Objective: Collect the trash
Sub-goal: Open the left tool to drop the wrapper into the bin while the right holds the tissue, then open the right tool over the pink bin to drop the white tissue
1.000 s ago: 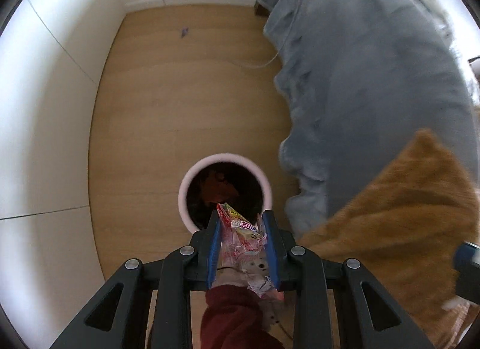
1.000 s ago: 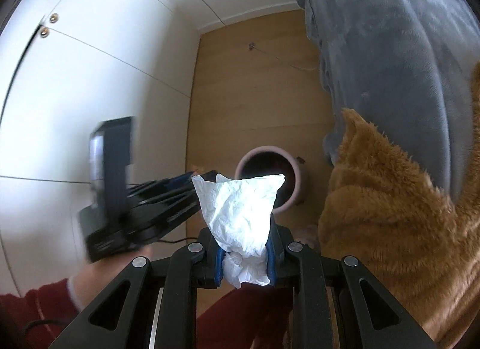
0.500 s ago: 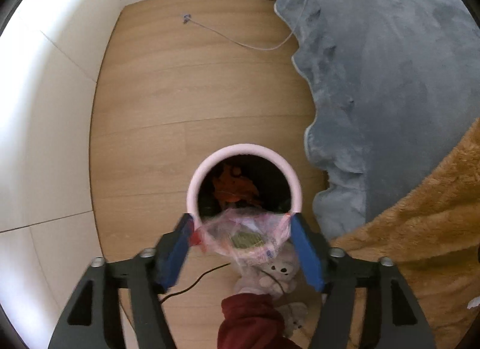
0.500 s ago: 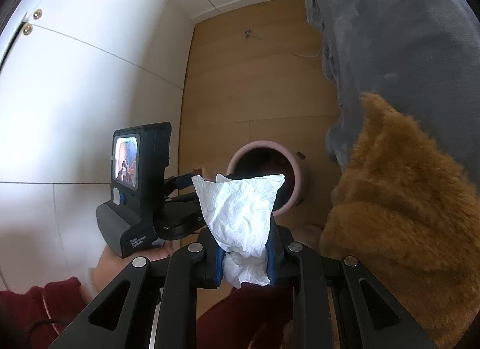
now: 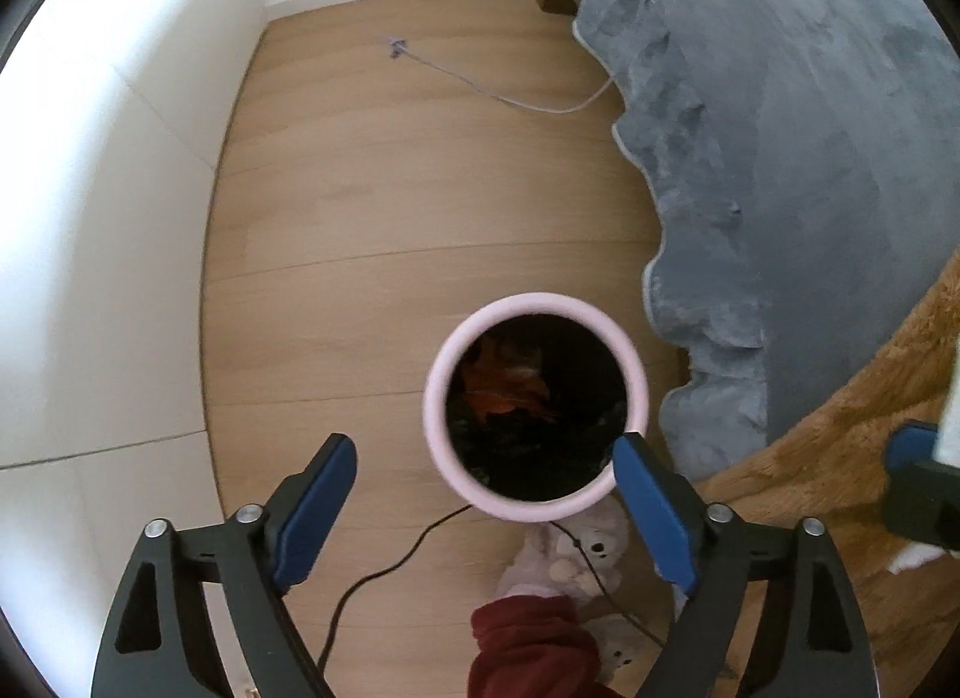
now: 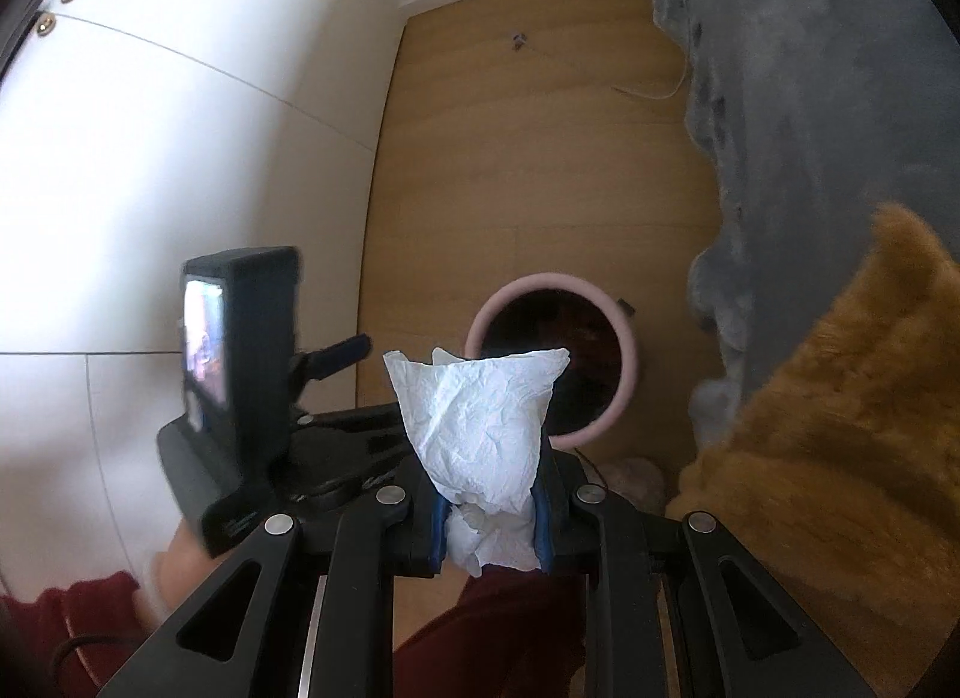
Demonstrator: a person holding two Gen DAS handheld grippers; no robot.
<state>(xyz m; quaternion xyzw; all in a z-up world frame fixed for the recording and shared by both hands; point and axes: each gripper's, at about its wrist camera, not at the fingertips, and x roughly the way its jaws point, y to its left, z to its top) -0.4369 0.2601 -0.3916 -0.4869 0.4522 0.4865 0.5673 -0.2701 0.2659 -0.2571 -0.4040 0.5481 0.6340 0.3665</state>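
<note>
Gone from between the blue pads of the left gripper [image 5: 483,482] is the crinkly pink snack wrapper it pinched a second ago; its jaws are opening, wide apart with nothing between them, and it points straight down beside the round pink-rimmed waste bin [image 5: 536,512]. Inside the bin's dark hollow lies something orange and crumpled [image 5: 504,380]; the wrapper itself cannot be made out there. The right gripper [image 6: 491,509] is clamped on a creased white paper tissue [image 6: 480,416], whose wrinkled upper half fans out above the pads, with the bin's mouth behind it. The bin stands on a smooth pale wooden plank floor [image 5: 384,206], close to a plush grey blanket [image 5: 780,146] with a scalloped edge and a shaggy orange-brown fleece [image 6: 840,434]. A thin black cable [image 5: 384,569] snakes across the floor near the bin, and a dark red sleeve [image 5: 534,644] shows below.
</note>
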